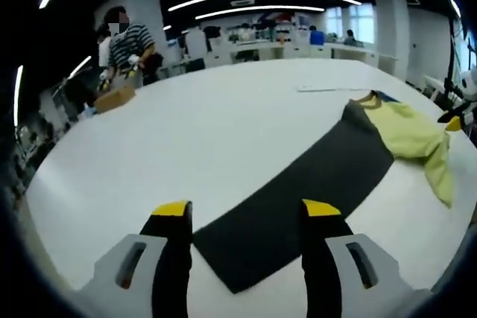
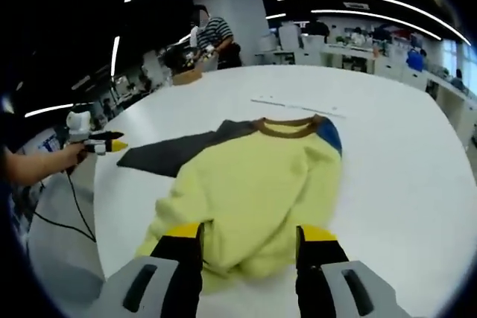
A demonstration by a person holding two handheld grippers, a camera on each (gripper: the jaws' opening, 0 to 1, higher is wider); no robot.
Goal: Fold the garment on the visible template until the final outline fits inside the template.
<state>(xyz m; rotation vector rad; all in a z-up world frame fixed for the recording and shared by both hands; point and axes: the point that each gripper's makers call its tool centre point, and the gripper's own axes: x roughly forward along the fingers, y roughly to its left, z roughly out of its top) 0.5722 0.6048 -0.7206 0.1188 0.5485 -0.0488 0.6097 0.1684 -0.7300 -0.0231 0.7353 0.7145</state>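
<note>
Garment (image 2: 253, 199), pale yellow with brown collar, is laid crumpled on white tabletop (image 2: 387, 154), partly over dark grey template (image 1: 298, 191). Left hand-held gripper (image 1: 247, 210) and right hand-held gripper (image 2: 250, 232) are held wide, empty.

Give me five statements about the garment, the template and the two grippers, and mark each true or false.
1. The yellow garment lies partly over the dark template. True.
2. The garment's collar is brown. True.
3. The left gripper is shut on the template. False: its jaws stand apart with nothing held.
4. The garment is neatly folded inside the template. False: it lies crumpled, spilling past the template's end.
5. The right gripper has its jaws apart, at the garment's near edge. True.
</note>
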